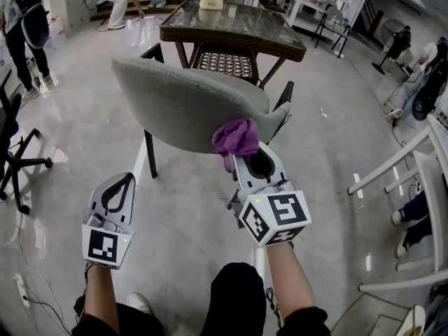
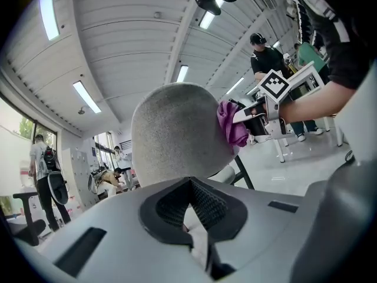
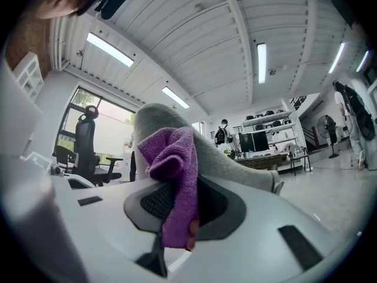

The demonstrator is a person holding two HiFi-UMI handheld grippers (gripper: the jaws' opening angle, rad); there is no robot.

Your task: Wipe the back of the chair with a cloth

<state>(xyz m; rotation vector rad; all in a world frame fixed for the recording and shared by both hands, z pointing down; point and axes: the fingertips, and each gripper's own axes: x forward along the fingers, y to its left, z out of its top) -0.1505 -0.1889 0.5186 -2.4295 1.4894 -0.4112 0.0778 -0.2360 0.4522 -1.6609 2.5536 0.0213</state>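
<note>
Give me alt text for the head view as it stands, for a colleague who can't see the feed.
The right gripper holds a purple cloth against the right edge of the grey chair back. The left gripper hangs shut and empty at lower left, apart from the chair. A wicker table with a glass top stands behind it.

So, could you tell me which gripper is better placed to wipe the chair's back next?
The right gripper: its jaws are shut on the purple cloth, which lies against the grey chair back. The left gripper is shut, empty, and short of the chair.
</note>
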